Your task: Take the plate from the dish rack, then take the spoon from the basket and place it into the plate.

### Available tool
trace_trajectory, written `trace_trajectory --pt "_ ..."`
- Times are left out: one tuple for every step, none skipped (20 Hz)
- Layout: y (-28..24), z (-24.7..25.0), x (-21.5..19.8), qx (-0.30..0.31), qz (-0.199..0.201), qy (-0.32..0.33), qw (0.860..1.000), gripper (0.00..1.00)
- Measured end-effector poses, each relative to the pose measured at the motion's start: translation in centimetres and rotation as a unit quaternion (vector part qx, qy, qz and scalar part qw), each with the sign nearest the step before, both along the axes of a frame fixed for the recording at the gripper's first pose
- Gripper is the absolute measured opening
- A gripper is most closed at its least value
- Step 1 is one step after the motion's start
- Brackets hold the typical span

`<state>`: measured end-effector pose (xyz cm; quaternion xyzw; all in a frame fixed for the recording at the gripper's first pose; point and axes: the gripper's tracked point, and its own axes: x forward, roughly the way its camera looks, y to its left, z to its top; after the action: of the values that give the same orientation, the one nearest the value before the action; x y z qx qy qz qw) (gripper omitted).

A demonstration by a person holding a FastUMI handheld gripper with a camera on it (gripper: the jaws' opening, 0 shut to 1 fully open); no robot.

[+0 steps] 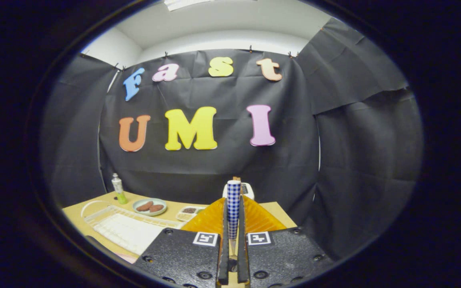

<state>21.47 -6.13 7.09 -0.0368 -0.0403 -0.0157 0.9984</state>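
Spoon point(233, 204) handle-up, upright, pinched between closed gripper point(233, 224) jaws.

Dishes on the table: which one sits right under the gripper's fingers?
The orange ribbed plate, just beyond the gripper clamping the checkered-handled spoon; the pale plate holding brown pieces lies farther off.

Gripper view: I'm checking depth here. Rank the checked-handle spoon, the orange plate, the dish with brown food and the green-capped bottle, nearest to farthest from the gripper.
1. Checked-handle spoon: clamped between the gripper fingers.
2. Orange plate: just ahead, beneath the spoon.
3. Dish with brown food: beyond, leftward.
4. Green-capped bottle: farthest, by the wall.
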Motion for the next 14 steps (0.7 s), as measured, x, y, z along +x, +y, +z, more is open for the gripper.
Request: trace_trajectory --pt "1.5 -0.1 -1.2 0.000 0.011 -0.005 1.000 0.13" --pt "3.2 -0.3 -2.4 0.004 0.022 -0.011 1.000 0.13" --pt "4.6 -0.8 -3.5 0.007 0.031 -0.012 0.999 0.13" --pt "6.1 -1.6 -4.4 0.009 0.040 -0.012 0.999 0.13" --pt "7.3 -2.3 -5.1 0.007 0.045 -0.010 0.999 0.14" --pt "8.7 -3.1 -5.6 0.006 0.052 -0.009 0.999 0.14" --pt "9.9 -3.9 -6.1 0.003 0.056 -0.008 0.998 0.13" --pt "11.2 -4.9 -6.6 -0.002 0.062 -0.006 0.998 0.14" --pt "12.5 -5.9 -7.1 -0.010 0.068 -0.006 0.998 0.13" --pt "13.6 -6.8 -7.5 -0.016 0.073 -0.009 0.997 0.14" --pt "14.6 -7.6 -7.9 -0.017 0.077 -0.012 0.997 0.14" --pt "15.7 -8.7 -8.2 -0.016 0.083 -0.015 0.996 0.14" --pt "16.5 -9.6 -8.4 -0.011 0.088 -0.016 0.996 0.14" --pt "17.5 -10.6 -8.5 -0.005 0.090 -0.013 0.996 0.14"
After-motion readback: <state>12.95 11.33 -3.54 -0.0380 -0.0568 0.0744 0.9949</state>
